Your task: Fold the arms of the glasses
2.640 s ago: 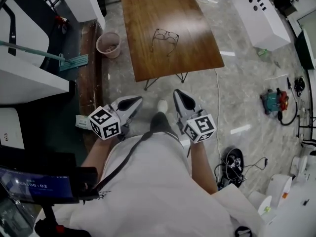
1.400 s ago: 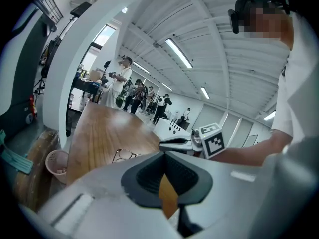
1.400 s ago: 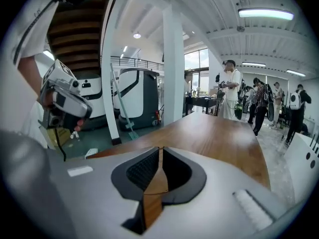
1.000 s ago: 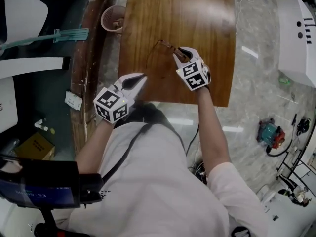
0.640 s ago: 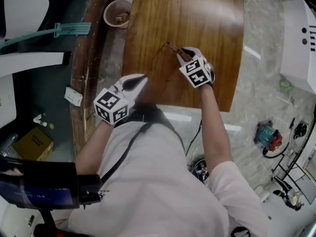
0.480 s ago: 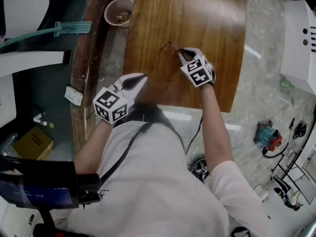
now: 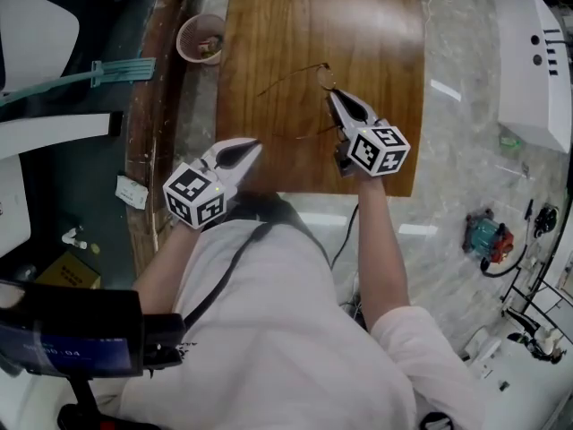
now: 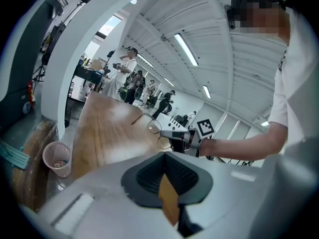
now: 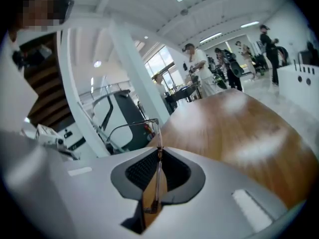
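Note:
The thin wire-framed glasses (image 7: pixel 320 68) hang just above the brown wooden table (image 7: pixel 358 25), one arm stretching left and the other trailing toward the near edge. My right gripper (image 7: pixel 332 94) is shut on the frame near a lens. In the right gripper view the wire of the glasses (image 9: pixel 159 133) runs up out of the closed right gripper (image 9: pixel 159 156) and one arm bends off to the left. My left gripper (image 7: pixel 256 143) hovers at the table's near edge, shut with nothing in it. From the left gripper (image 8: pixel 164 157) the glasses (image 8: pixel 154 126) show further along the table.
A pink wastebasket (image 7: pixel 200 38) stands on the floor left of the table, beside a green-handled mop (image 7: pixel 98 73). A white cabinet (image 7: pixel 528 61) stands to the right. Cables and tools lie on the floor at lower right. Several people stand far off in both gripper views.
The right gripper has risen and rolled with the glasses in it, lifting them off the tabletop and drawing back toward the near edge. The left gripper has barely moved.

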